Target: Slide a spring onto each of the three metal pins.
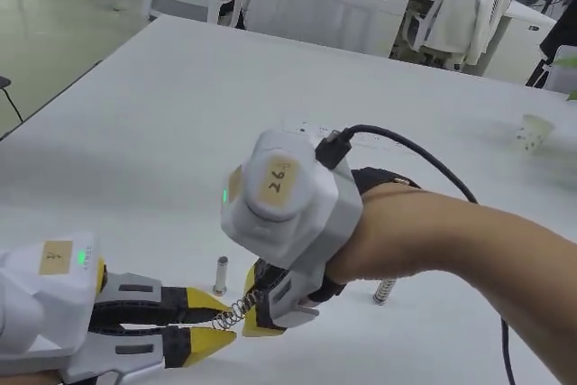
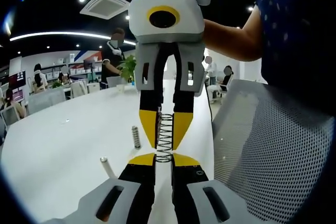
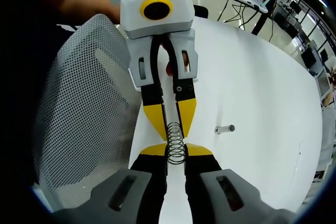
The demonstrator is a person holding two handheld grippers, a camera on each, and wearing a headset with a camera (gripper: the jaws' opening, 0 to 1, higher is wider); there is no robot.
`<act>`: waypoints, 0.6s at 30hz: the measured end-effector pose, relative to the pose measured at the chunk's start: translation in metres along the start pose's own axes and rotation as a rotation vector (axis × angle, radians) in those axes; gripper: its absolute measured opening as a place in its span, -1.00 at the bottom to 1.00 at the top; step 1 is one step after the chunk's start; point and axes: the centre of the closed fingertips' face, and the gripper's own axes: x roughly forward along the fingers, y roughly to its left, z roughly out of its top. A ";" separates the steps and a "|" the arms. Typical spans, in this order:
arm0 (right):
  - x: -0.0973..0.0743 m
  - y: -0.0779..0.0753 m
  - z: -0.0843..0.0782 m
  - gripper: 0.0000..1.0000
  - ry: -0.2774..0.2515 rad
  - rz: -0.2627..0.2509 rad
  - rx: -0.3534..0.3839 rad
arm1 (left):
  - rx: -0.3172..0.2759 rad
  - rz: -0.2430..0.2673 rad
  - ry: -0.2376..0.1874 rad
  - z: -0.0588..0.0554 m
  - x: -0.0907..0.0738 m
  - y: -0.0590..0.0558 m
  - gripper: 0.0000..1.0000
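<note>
Centrally, a thin coiled wire spring (image 2: 164, 136) spans the gap between my two grippers. My left gripper (image 2: 164, 157) has its yellow-tipped jaws drawn narrow on one end of the coil. My right gripper (image 3: 176, 151) faces it tip to tip with its jaws pinched on the opposite end, so the spring is held between them low over the white table (image 1: 180, 114). Whether a pin runs inside this coil I cannot tell.

Just beside the jaw tips, a short bare metal pin (image 1: 220, 274) stands upright on the table with nothing around it. Farther out, beyond my right forearm (image 1: 433, 241), a second small coiled spring (image 1: 385, 291) rests on the table, slightly tilted in the head view and upright in the left gripper view. I judge that it sits over a pin, though its core is too small to confirm.

Progress, as a judgement: at most one pin is dressed, one spring is in hand, and the bare pin has yet to receive its coil. The state of the third pin I cannot tell.

At the margin, a grey mesh chair back (image 2: 262, 145) stands at the table's near edge, and a small white paper cup (image 1: 536, 132) sits well apart on the far side.
</note>
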 end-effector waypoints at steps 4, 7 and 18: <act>-0.001 0.000 0.004 -0.82 -0.004 -0.001 -0.005 | -0.001 -0.001 -0.003 0.001 0.001 0.000 -0.94; -0.001 0.001 0.006 -0.82 -0.004 0.001 -0.009 | -0.003 -0.003 -0.004 0.000 0.002 -0.001 -0.94; 0.000 0.002 0.012 -0.82 0.003 0.011 -0.024 | -0.004 -0.010 -0.008 0.000 0.004 -0.002 -0.94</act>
